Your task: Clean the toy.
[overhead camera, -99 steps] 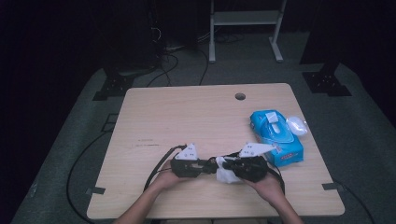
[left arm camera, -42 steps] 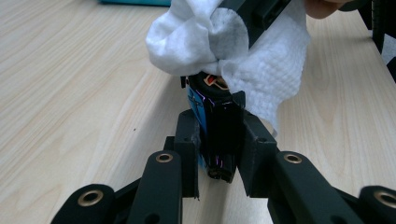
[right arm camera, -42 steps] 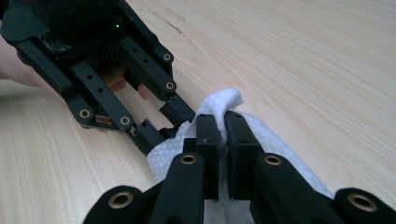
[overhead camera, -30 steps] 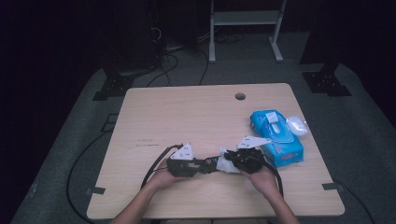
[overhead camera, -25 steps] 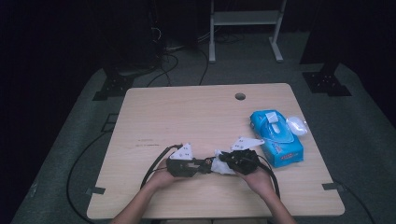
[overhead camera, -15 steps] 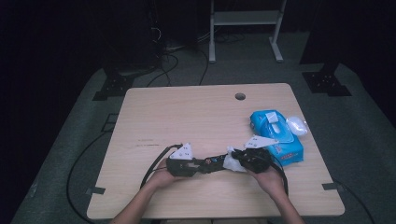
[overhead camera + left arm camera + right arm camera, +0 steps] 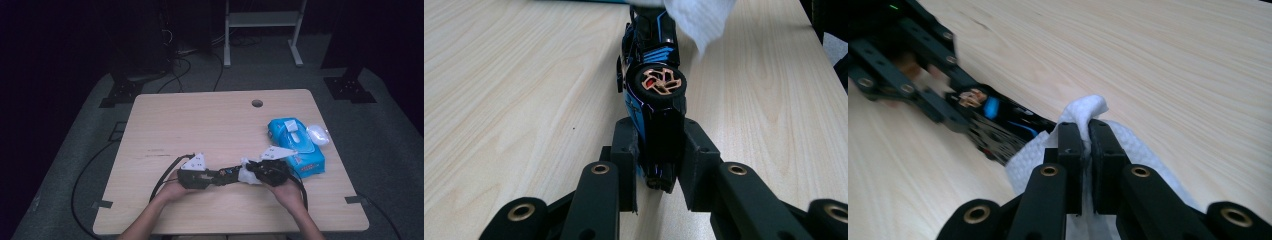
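Observation:
A black and blue toy car (image 7: pixel 651 95) with a copper wheel lies on the wooden table (image 7: pixel 210 125). My left gripper (image 7: pixel 658 155) is shut on its rear end. In the high view the toy car (image 7: pixel 225 174) stretches between the two grippers near the front edge. My right gripper (image 7: pixel 1086 150) is shut on a white wipe (image 7: pixel 1083 112), which rests against the toy car (image 7: pixel 998 125). The wipe (image 7: pixel 247 175) sits at the car's right end, and the wipe (image 7: pixel 699 17) covers its far end in the left gripper view.
A blue pack of wet wipes (image 7: pixel 295 147) lies at the table's right side, just beyond my right hand, with a small white object (image 7: pixel 317 134) beside it. A cable hole (image 7: pixel 257 103) is at the back. Cables trail off the left front.
The right gripper with the wipe has shifted a little left and right along the car's right end. The left gripper and car have stayed put.

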The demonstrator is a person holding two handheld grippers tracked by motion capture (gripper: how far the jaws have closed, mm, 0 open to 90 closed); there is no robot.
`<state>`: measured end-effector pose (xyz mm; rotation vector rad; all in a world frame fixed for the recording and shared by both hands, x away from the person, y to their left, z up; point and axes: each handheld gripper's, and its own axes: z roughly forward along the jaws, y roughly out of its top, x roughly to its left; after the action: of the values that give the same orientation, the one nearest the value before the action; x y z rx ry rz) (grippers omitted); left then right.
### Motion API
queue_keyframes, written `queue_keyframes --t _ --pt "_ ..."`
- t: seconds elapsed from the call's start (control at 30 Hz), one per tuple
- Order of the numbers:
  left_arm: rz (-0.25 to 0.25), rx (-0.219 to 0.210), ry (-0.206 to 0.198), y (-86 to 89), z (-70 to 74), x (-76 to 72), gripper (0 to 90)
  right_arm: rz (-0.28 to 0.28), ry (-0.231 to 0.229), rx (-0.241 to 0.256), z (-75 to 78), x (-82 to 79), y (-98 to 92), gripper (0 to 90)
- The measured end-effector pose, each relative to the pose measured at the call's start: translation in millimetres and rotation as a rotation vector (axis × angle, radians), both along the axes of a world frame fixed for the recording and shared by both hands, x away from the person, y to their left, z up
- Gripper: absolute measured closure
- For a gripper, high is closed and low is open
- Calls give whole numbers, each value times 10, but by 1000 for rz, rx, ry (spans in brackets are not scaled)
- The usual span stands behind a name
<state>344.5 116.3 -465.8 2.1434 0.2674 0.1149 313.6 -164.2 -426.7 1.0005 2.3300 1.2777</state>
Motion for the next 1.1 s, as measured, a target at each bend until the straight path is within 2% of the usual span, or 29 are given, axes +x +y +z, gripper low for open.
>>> queue_keyframes --t 0.13,0.4,0.5,0.6,0.67,0.73,0.87,0.97,1.03,1.1 --pt "-1 0 -1 24 1 2 722 30 -6 -10 -1 17 110 846" --pt "-7 5 -3 21 5 3 722 -34 1 -19 7 28 -128 847" --pt "-7 5 -1 20 5 5 721 -9 6 2 10 19 -50 846" --pt "-4 3 5 43 6 8 722 10 -3 -6 4 18 42 845" --pt "-6 3 3 56 5 8 722 11 3 -3 4 27 12 846" --pt "-9 5 1 57 7 8 722 -7 1 -14 3 29 -55 846" --pt "-13 11 1 43 14 9 722 -37 9 -2 -2 31 -152 846" --pt "-13 16 -2 41 16 8 722 -10 8 9 11 24 -48 846" --pt "-13 18 -4 44 19 6 722 18 3 1 1 20 63 846" --pt "-12 18 -2 53 19 5 722 26 -2 -4 -2 23 94 846"
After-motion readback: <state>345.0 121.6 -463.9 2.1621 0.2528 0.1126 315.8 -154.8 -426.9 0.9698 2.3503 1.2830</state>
